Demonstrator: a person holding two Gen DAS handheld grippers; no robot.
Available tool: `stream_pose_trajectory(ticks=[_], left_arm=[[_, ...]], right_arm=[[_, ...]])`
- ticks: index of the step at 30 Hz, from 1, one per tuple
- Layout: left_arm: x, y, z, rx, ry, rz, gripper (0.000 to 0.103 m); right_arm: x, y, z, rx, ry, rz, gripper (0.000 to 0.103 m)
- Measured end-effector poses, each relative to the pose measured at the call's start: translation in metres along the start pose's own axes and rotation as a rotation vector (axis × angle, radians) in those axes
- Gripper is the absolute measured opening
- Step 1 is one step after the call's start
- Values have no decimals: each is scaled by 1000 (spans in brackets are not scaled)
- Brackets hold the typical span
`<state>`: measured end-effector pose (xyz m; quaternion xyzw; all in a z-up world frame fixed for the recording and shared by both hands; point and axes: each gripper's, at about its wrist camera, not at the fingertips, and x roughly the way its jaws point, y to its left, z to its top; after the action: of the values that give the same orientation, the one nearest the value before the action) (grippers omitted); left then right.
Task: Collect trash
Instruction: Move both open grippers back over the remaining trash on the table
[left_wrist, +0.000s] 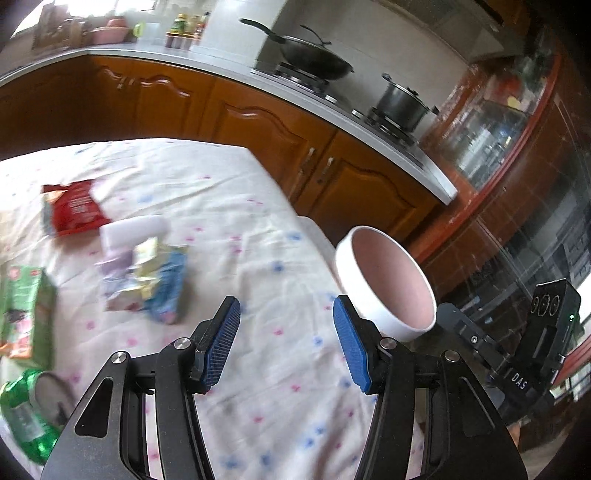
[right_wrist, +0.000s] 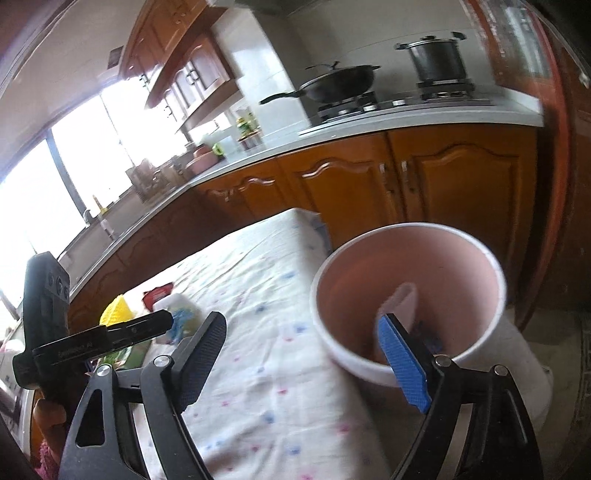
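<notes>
My left gripper (left_wrist: 286, 306) hangs open over a table with a flowered cloth (left_wrist: 258, 229), nothing between its blue pads. On the cloth lie a red snack bag (left_wrist: 74, 208), a white block (left_wrist: 133, 229), crumpled wrappers (left_wrist: 155, 280), a green carton (left_wrist: 26, 310) and a green can (left_wrist: 26, 417). A white bin with a pink inside (left_wrist: 354, 284) stands off the table's right edge. My right gripper (right_wrist: 301, 321) is open and empty, its right finger over the rim of the bin (right_wrist: 362, 280). A white scrap (right_wrist: 402, 302) lies inside the bin.
Wooden cabinets (left_wrist: 258, 125) and a grey counter run behind the table, with a wok (left_wrist: 314, 59) and a pot (left_wrist: 400, 101) on the stove. A glass-fronted cupboard (left_wrist: 517, 155) stands at the right. The left gripper's black housing (right_wrist: 48, 317) shows beside the table in the right wrist view.
</notes>
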<state>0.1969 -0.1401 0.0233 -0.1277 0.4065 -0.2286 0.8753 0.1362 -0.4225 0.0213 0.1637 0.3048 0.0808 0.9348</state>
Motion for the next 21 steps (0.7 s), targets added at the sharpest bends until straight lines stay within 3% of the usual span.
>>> stream_pose_trajectory(ticks=[11, 21], left_arm=[[-46, 62, -9, -85, -58, 66, 53], [-65, 98, -10, -140, -87, 109, 53]], right_arm=[[27, 56, -11, -67, 44, 78, 86], [50, 94, -17, -115, 82, 135, 86]])
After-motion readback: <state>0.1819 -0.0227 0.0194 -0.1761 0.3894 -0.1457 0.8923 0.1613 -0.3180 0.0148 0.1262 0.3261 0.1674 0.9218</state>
